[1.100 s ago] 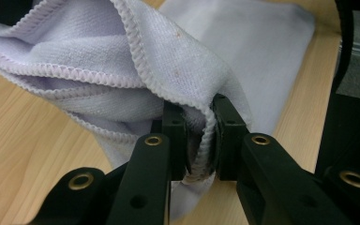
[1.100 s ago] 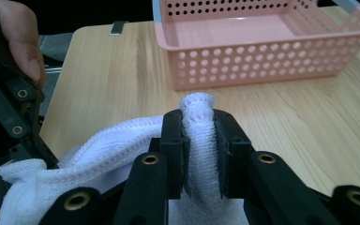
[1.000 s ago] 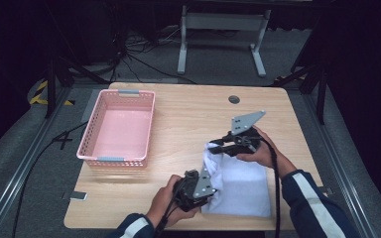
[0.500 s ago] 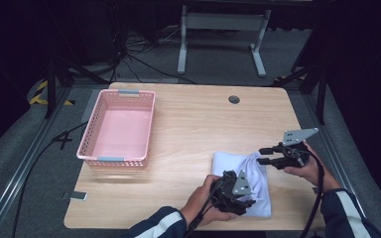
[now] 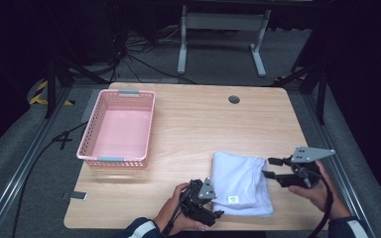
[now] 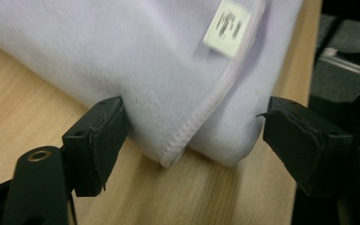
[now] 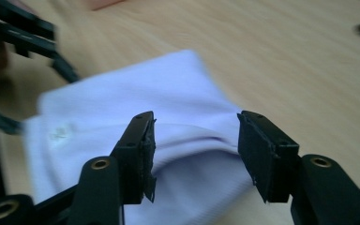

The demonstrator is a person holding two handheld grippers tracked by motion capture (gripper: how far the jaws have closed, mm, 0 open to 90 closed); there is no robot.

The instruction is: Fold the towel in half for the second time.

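A folded pale lilac towel [image 5: 240, 183] lies flat on the wooden table [image 5: 193, 124] near its front right. My left gripper [image 5: 218, 207] sits at the towel's near left corner. In the left gripper view its jaws stand wide apart around that hemmed corner [image 6: 183, 136]; they have just been opening and no pad presses the cloth. A white label [image 6: 228, 26] shows on the towel. My right gripper [image 5: 272, 168] hovers at the towel's right edge. Its jaws have also just been opening, and the towel [image 7: 136, 103] lies beyond them, apart from the pads.
An empty pink basket [image 5: 119, 126] stands at the table's left. A round cable hole [image 5: 234, 99] sits near the far edge. A small dark tag [image 5: 74, 196] lies at the front left corner. The table's front edge runs just below the towel.
Both grippers have let go of the towel, which now lies folded flat. The right gripper has drawn away to the towel's right edge. The left gripper has shifted right to the near corner and sunk.
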